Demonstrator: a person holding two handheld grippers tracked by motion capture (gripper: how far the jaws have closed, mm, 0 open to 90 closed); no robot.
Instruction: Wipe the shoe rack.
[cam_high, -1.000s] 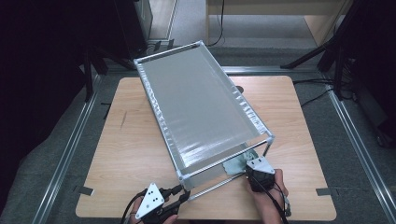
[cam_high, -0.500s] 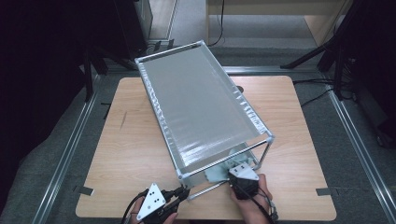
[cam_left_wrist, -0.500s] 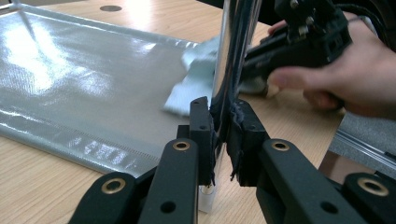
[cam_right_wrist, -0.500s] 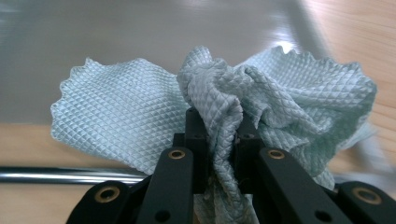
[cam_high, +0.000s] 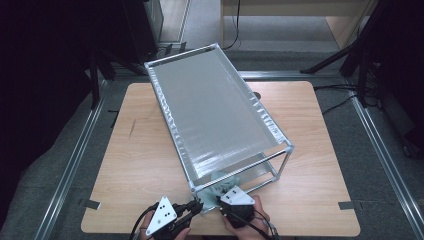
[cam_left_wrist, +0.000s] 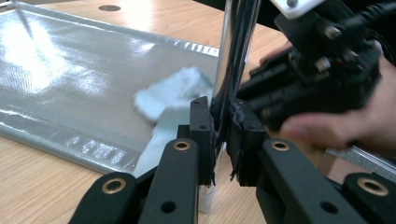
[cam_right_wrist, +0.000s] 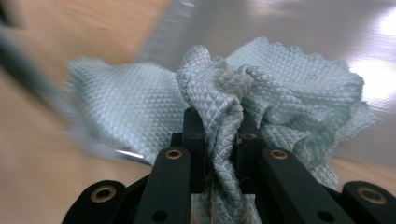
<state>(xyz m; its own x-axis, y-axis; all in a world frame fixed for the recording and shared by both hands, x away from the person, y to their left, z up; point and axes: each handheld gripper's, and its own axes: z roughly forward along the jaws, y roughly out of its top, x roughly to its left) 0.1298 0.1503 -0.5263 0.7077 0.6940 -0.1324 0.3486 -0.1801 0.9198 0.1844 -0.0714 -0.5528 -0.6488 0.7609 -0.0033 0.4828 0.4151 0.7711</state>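
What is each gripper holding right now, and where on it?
The left gripper is clamped on the rack's near corner post, low down. The right gripper pinches a bunched fold of the pale green cloth.

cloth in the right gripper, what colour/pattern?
Pale mint-green cloth with a small diamond waffle weave; clearest in the right gripper view.

I noted the cloth (cam_right_wrist: 261, 88) as pale mint green with a fine diamond-quilted weave. The rack's posts and rails (cam_high: 283, 165) were bright silver metal, and its two fabric shelves (cam_high: 210, 110) were grey-silver with a fine woven sheen and a lighter ribbed band along the edges. My left tool (cam_left_wrist: 219, 135) and right tool (cam_right_wrist: 219, 140) were matt black with brass-coloured rivets, each topped by a light grey plate. The tabletop (cam_high: 130, 165) was light wood-grain.
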